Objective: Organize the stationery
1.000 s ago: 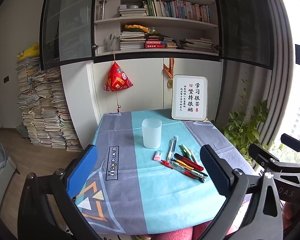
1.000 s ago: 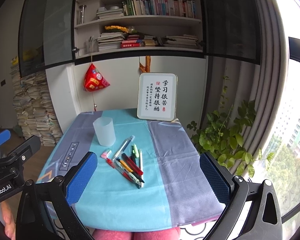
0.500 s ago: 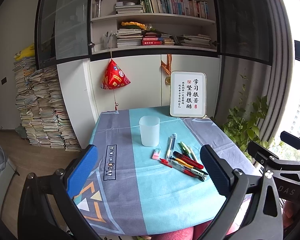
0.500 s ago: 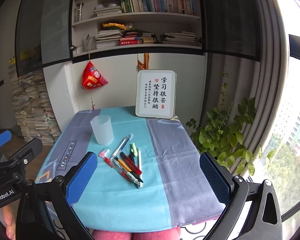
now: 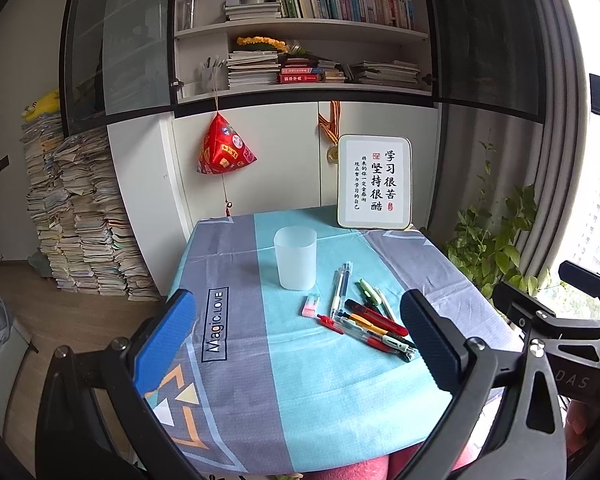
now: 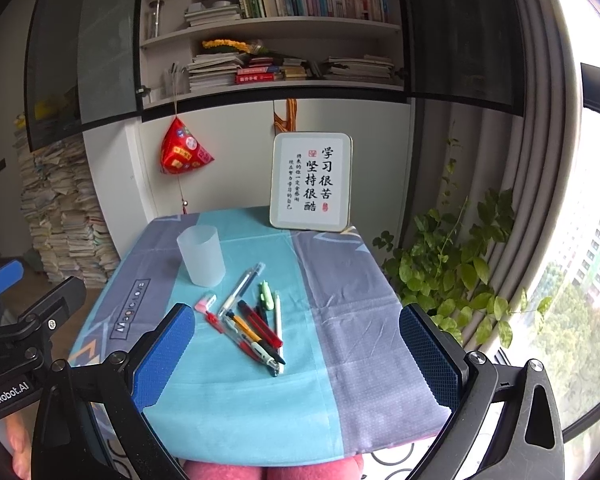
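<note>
A frosted plastic cup (image 5: 295, 258) (image 6: 201, 256) stands upright on the table toward the back. Just in front of it and to its right lies a loose heap of several pens (image 5: 370, 322) (image 6: 254, 320), with a small pink eraser (image 5: 310, 306) (image 6: 206, 303) at the heap's left. My left gripper (image 5: 298, 346) hangs open above the table's near edge, well short of the pens. In the same way my right gripper (image 6: 296, 354) is held open and empty over the near edge. The right gripper's body shows at the left wrist view's right edge.
A teal and grey cloth covers the small table (image 5: 236, 380) (image 6: 356, 288). A framed calligraphy sign (image 5: 375, 182) (image 6: 311, 182) leans at the back. A leafy plant (image 6: 452, 272) grows on the right, paper stacks (image 5: 72, 216) on the left.
Both views have drifted slightly: the table and cabinet sit a little further left and lower in frame. Nothing on the table has moved, and both grippers stay open.
</note>
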